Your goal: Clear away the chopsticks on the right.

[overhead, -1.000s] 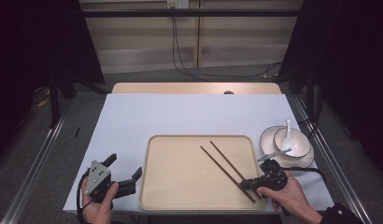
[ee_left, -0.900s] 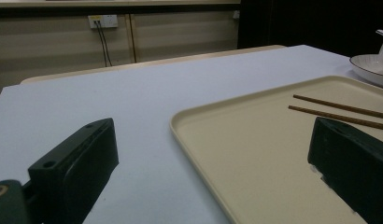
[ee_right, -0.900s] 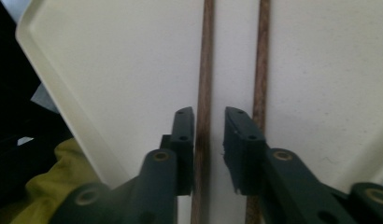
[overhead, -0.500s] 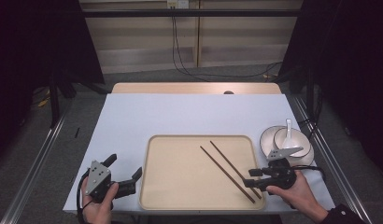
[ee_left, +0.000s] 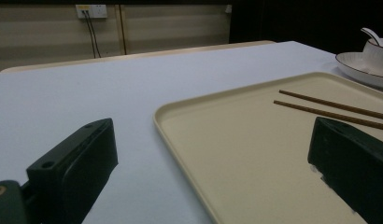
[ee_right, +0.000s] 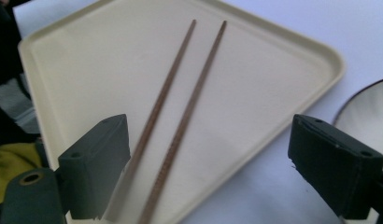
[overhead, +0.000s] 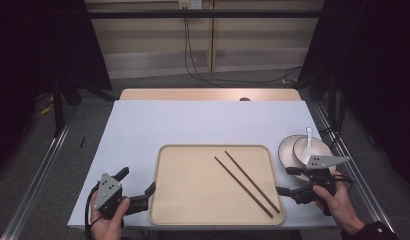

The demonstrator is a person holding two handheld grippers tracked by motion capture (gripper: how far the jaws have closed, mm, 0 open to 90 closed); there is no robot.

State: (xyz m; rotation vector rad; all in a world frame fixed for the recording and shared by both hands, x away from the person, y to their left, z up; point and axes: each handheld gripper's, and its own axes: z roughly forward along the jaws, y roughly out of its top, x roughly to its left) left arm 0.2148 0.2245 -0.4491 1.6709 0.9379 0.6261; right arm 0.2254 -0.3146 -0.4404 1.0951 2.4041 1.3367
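Note:
Two brown chopsticks [overhead: 245, 182] lie side by side on a beige tray [overhead: 193, 185], slanting toward its near right corner. My right gripper [overhead: 283, 180] hovers just off the tray's right edge, beside the chopsticks' near ends. Its jaws have just been opening and stand wide, gripping nothing. In the right gripper view the chopsticks [ee_right: 180, 93] lie on the tray [ee_right: 87, 60] below and beyond the right gripper [ee_right: 208, 154]. My left gripper [overhead: 138, 180] rests open at the tray's left edge. In the left gripper view the left gripper [ee_left: 213, 140] straddles the tray's rim [ee_left: 171, 126].
A white bowl [overhead: 313, 147] with a spoon [overhead: 308, 137] sits on a plate [overhead: 288, 147] right of the tray, just behind my right hand. The white tabletop [overhead: 203, 122] stretches beyond the tray. The table's near edge runs close under both hands.
My right gripper has drawn back to the right and slightly up from the chopsticks' near ends, and its jaws have opened. Chopsticks stay on the tray. The left gripper has not moved.

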